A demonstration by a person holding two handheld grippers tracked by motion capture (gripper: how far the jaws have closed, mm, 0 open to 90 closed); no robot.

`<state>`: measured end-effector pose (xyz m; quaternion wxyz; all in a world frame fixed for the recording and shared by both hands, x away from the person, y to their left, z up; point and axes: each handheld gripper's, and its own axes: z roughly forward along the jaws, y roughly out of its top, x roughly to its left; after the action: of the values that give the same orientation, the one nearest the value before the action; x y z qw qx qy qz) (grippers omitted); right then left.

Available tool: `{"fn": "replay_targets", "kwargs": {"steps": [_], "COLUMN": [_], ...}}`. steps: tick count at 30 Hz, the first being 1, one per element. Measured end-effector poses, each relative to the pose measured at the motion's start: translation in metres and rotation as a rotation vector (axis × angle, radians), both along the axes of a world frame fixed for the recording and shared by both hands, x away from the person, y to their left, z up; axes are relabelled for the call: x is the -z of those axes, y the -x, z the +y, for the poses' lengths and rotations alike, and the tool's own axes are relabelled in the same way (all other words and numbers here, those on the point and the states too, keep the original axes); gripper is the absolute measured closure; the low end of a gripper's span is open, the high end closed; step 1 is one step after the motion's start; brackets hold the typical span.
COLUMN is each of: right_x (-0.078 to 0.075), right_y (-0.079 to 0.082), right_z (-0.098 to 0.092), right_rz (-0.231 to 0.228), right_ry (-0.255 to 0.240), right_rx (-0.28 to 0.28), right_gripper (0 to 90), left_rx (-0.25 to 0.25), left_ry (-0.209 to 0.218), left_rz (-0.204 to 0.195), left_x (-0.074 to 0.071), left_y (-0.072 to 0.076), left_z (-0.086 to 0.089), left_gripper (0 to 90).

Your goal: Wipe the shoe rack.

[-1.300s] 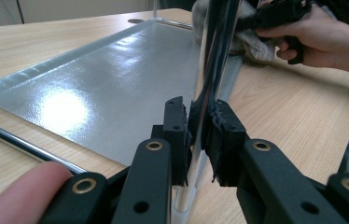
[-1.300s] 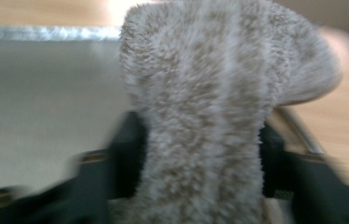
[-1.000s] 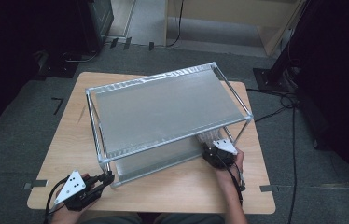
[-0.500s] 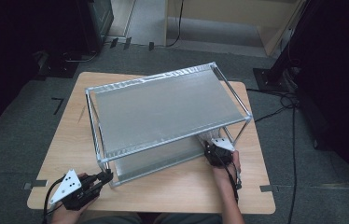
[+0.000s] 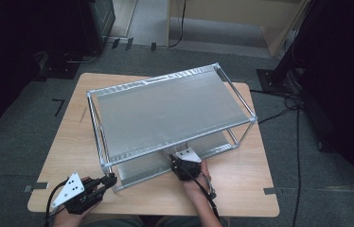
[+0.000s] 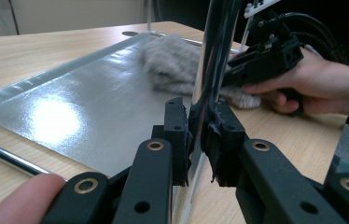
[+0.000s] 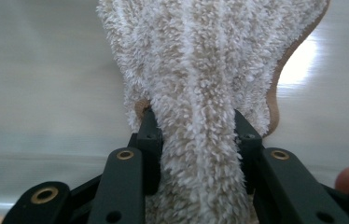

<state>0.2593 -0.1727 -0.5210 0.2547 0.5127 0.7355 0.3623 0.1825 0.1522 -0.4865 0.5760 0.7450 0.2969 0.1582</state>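
A metal two-shelf rack (image 5: pixel 165 111) stands on the wooden table (image 5: pixel 241 184). My left gripper (image 5: pixel 110 180) (image 6: pixel 199 126) is shut on the rack's front-left chrome post (image 6: pixel 214 51). My right gripper (image 5: pixel 181 163) (image 7: pixel 196 126) reaches in under the top shelf at the front middle and is shut on a fluffy beige cloth (image 7: pixel 200 60). Its jaws have just been closing with the cloth between them. The cloth (image 6: pixel 168 60) lies spread on the shiny lower shelf (image 6: pixel 84 112), and the right gripper (image 6: pixel 256 60) shows behind the post in the left gripper view.
The top shelf hides most of the lower shelf (image 5: pixel 142 170) in the high view. Bare tabletop runs along the front edge between my two hands. Cables (image 5: pixel 279 113) lie on the grey floor to the right of the table.
My right hand has slid left along the rack's front, from its right end to the middle, with the cloth. The left gripper has stayed on the post.
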Motion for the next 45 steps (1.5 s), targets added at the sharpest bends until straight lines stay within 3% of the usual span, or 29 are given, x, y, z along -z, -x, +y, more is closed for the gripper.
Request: {"fn": "replay_targets", "kwargs": {"steps": [9, 11, 12, 16, 19, 23, 28, 37, 40, 43, 45], "right_x": [0.0, -0.001, -0.001, -0.001, -0.001, -0.002, -0.001, 0.0, 0.0, 0.0, -0.001], "right_y": [0.026, 0.031, 0.034, 0.044, 0.044, 0.038, 0.028, 0.001, -0.007, -0.013, -0.017], "right_z": [0.058, 0.066, 0.073, 0.089, 0.091, 0.08, 0.053, -0.023, -0.042, -0.062, -0.076], "right_rz": [0.005, 0.012, 0.028, 0.041, 0.036, 0.052, 0.037, 0.026, 0.024, 0.014, 0.023], "right_ry": [-0.021, -0.036, -0.065, -0.093, -0.084, -0.1, -0.084, -0.073, -0.07, -0.035, -0.044], "right_rx": [-0.149, -0.178, -0.197, -0.275, -0.277, -0.296, -0.235, -0.044, -0.002, 0.039, 0.067], "right_gripper": [65.1, 65.1, 65.1, 64.9, 64.9, 65.1, 65.0, 64.9, 64.9, 64.8, 64.8], "left_rx": [0.032, 0.041, 0.046, 0.051, 0.058, 0.062, 0.065, 0.066, 0.066, 0.062, 0.059], "left_ry": [-0.001, 0.001, 0.003, 0.002, 0.004, 0.0, -0.002, -0.004, -0.003, -0.004, -0.003], "left_rz": [-0.01, -0.011, -0.011, -0.017, -0.01, -0.013, -0.011, -0.014, -0.016, -0.018, -0.016], "left_x": [0.001, 0.001, 0.002, 0.002, 0.002, 0.002, 0.002, 0.002, 0.002, 0.002, 0.002], "left_y": [0.004, 0.005, 0.005, 0.006, 0.005, 0.005, 0.006, 0.006, 0.006, 0.006, 0.006], "left_z": [-0.011, -0.014, -0.014, -0.017, -0.015, -0.016, -0.015, -0.015, -0.015, -0.015, -0.014], "left_gripper": [79.9, 79.8, 79.8, 79.8, 80.1, 80.4, 80.5, 80.6, 80.6, 80.6, 80.6]}}
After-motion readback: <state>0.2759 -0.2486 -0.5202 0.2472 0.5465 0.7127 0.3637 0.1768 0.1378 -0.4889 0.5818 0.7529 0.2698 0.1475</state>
